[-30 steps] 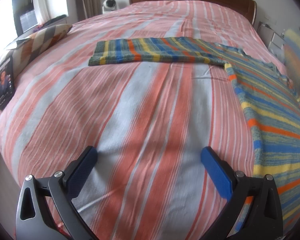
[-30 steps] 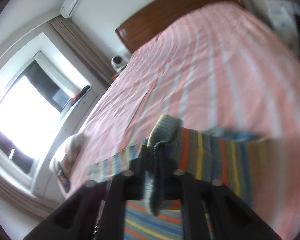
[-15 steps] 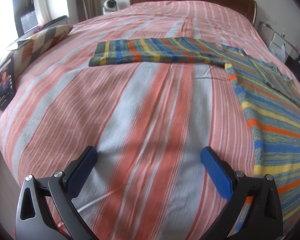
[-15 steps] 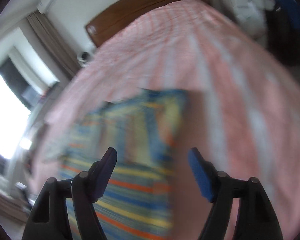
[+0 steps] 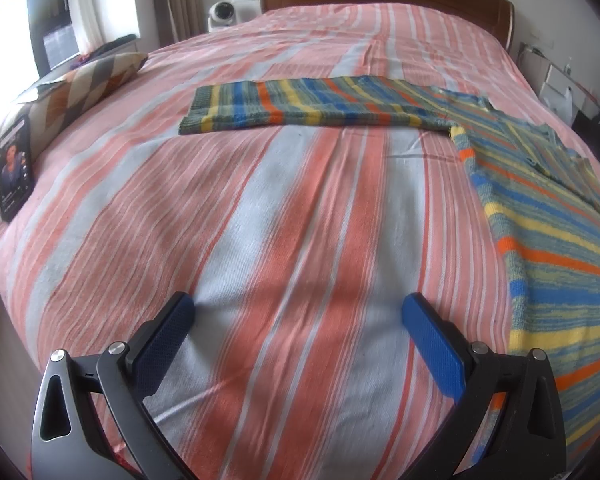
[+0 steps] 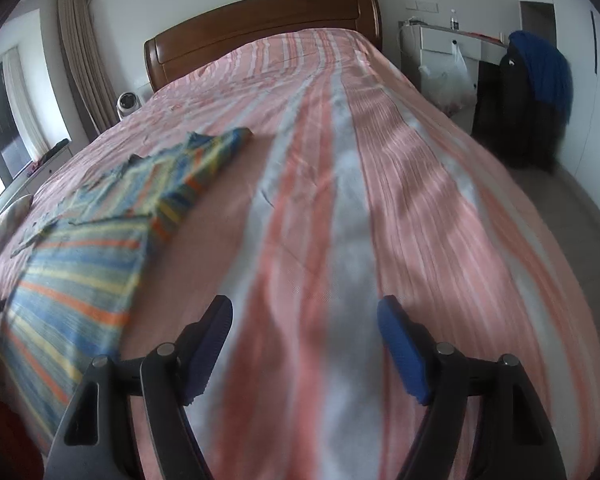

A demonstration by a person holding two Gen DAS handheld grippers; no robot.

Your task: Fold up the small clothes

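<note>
Partly cropped striped sweater (image 5: 548,240)

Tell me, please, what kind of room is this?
Very likely a home bedroom: a large bed with a striped sheet and wooden headboard, a curtained window, and a striped sweater laid out on the bed.
</note>
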